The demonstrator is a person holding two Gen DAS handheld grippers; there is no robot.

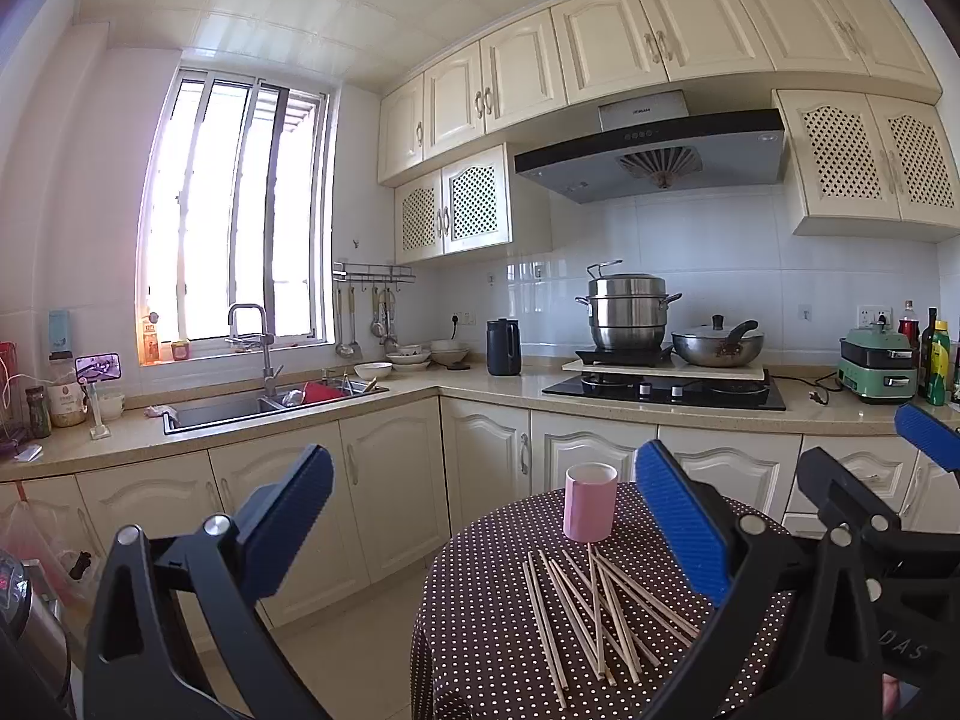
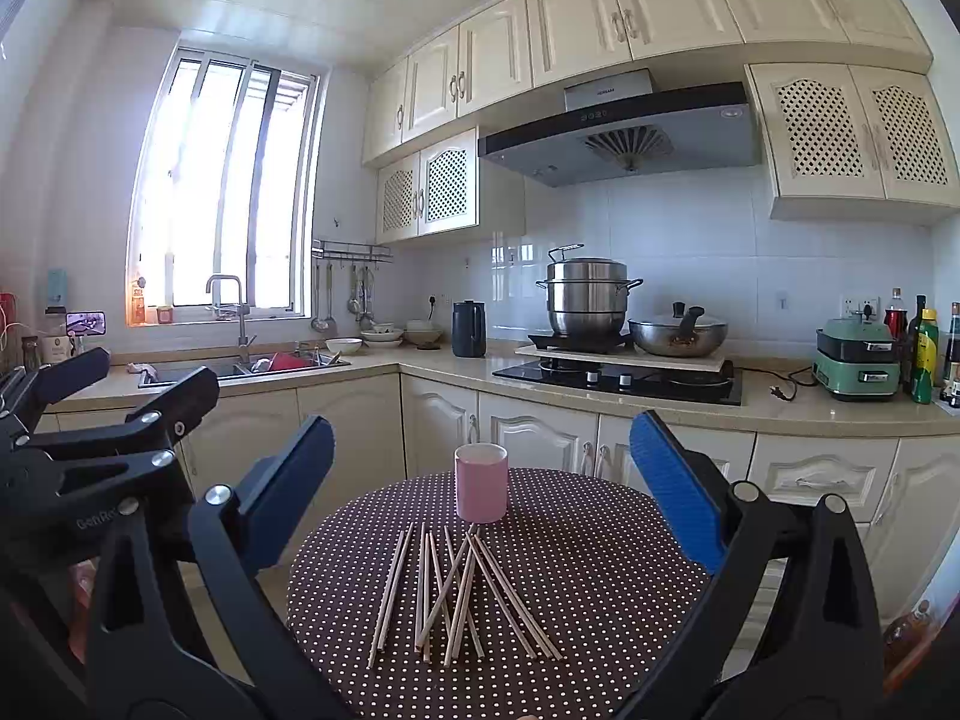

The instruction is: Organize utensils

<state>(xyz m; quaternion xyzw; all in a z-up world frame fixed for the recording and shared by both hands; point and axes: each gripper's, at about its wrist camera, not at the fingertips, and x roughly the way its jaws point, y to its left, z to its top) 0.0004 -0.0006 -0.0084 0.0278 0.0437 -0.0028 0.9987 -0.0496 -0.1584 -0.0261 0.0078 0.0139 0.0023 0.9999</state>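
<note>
The left gripper (image 1: 483, 516) has black, triangular cut-out arms with silver screws at the pivots; its two fingers carry blue ribbed pads (image 1: 681, 519). Just beyond its right finger, the right gripper (image 2: 480, 489) is built alike: black frame, silver screws, blue ribbed pads (image 2: 672, 483). White lettering marks each black frame, only partly legible.

Home kitchen, cream cabinets (image 1: 522, 66), range hood (image 1: 651, 153), gas hob (image 1: 663, 391), sink (image 1: 264, 405) under window (image 1: 234, 222)
</note>
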